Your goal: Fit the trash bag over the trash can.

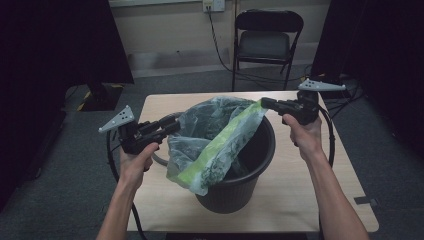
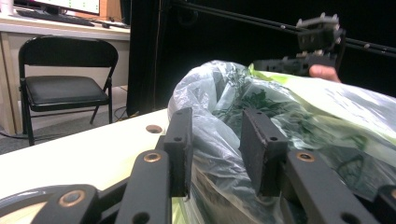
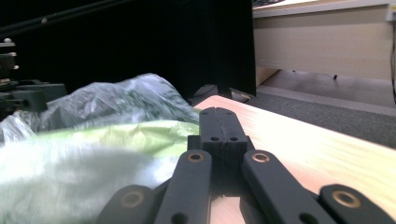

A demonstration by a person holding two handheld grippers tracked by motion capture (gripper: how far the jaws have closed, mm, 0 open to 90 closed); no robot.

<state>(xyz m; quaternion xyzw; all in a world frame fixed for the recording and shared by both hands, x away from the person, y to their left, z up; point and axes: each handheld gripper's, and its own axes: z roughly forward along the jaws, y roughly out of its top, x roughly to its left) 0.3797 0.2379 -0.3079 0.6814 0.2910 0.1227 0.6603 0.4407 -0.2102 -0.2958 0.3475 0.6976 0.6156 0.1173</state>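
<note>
Right gripper [image 1: 263,103] has its flat black pads clamped tight together; in the high view the tips pinch the pale green band at the edge of the plastic bag [image 1: 212,145], though its own view doesn't show any film between the pads. Left gripper [image 2: 217,149] has its jaws partly apart, with a wrinkly fold of the bag bunched between the two matte pads. The left pad looks to be against the film, but whether they're actually squeezing it I can't tell.

The bag itself is thin, translucent and crinkly with a dark leafy print, and it's stretched between the two grippers over the mouth of a round black plastic bucket [image 1: 250,187], sagging down over the near rim. The bucket sits mid-table on a smooth light wooden tabletop [image 1: 310,200]. A black folding chair [image 1: 266,42] stands behind the table.
</note>
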